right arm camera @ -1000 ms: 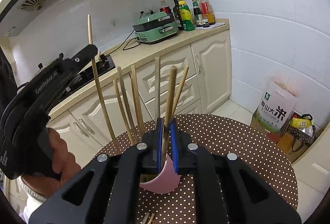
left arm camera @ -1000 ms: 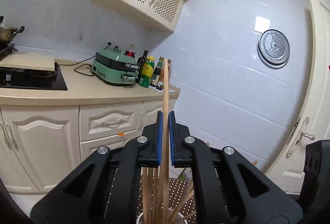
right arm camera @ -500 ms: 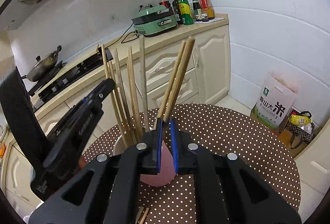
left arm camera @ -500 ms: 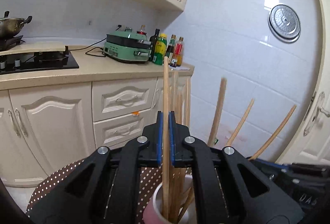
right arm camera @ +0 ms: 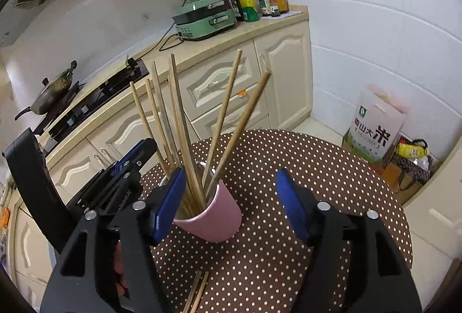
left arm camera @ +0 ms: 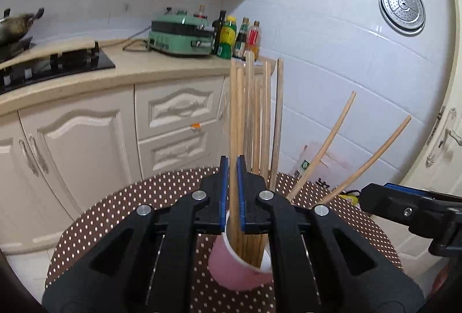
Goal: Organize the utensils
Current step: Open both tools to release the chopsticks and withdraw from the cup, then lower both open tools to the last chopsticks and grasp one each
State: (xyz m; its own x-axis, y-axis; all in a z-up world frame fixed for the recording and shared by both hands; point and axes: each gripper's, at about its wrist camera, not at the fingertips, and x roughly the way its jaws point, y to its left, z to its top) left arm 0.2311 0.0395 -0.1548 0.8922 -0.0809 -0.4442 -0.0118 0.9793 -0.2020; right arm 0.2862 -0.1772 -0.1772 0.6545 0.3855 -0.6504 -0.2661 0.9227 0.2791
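A pink cup (right arm camera: 213, 216) stands on a round table with a brown dotted cloth (right arm camera: 303, 168) and holds several wooden chopsticks (right arm camera: 179, 116). My left gripper (left arm camera: 232, 191) is shut on one upright chopstick (left arm camera: 233, 116) whose lower end is inside the cup (left arm camera: 231, 266). It shows at the left in the right wrist view (right arm camera: 130, 166). My right gripper (right arm camera: 228, 203) is open and empty, its blue pads on either side of the cup. Two chopsticks (right arm camera: 242, 116) lean right in the cup. A few more chopsticks (right arm camera: 197, 292) lie on the table near me.
A kitchen counter (left arm camera: 121, 65) with cream cabinets runs behind the table, with a gas hob (left arm camera: 52, 65), a green appliance (left arm camera: 179, 37) and several bottles (left arm camera: 236, 36). A rice bag (right arm camera: 375, 131) and other bags sit on the floor by the white tiled wall.
My right gripper has opened and let go of the chopsticks, which now lean in the cup. My left gripper has lowered its chopstick into the cup.
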